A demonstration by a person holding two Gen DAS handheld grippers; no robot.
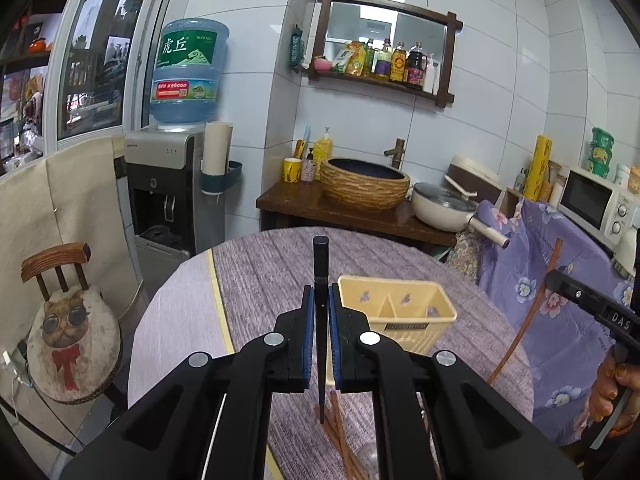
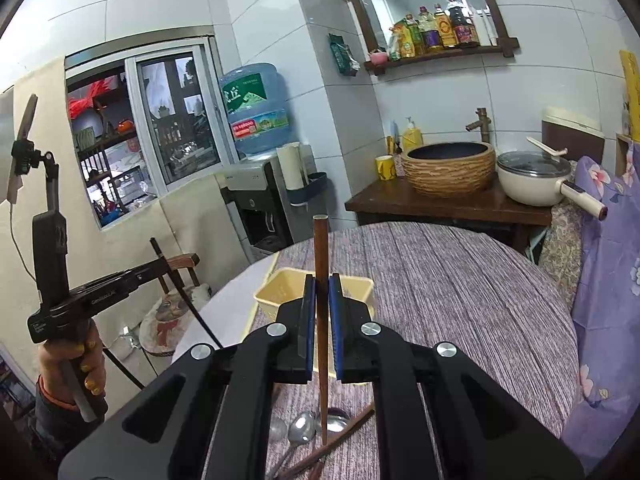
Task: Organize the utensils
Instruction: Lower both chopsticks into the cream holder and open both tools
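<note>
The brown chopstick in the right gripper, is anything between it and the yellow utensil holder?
Nothing visible. The brown chopstick is clamped upright in the right gripper, with the yellow utensil holder open-topped directly beyond it. Spoons lie nearer, below the gripper.

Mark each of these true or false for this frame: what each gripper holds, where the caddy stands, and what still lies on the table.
1. The left gripper is shut on a black chopstick. True.
2. The right gripper is open with nothing between its fingers. False: it is shut on a brown chopstick, held roughly upright.
3. The yellow utensil caddy stands on the purple tablecloth. True.
4. The caddy is already packed with chopsticks. False: the compartments that show look bare.
5. Metal spoons lie on the table near the right gripper. True.
6. No chopsticks remain on the table. False: brown chopsticks lie below the left gripper.
</note>
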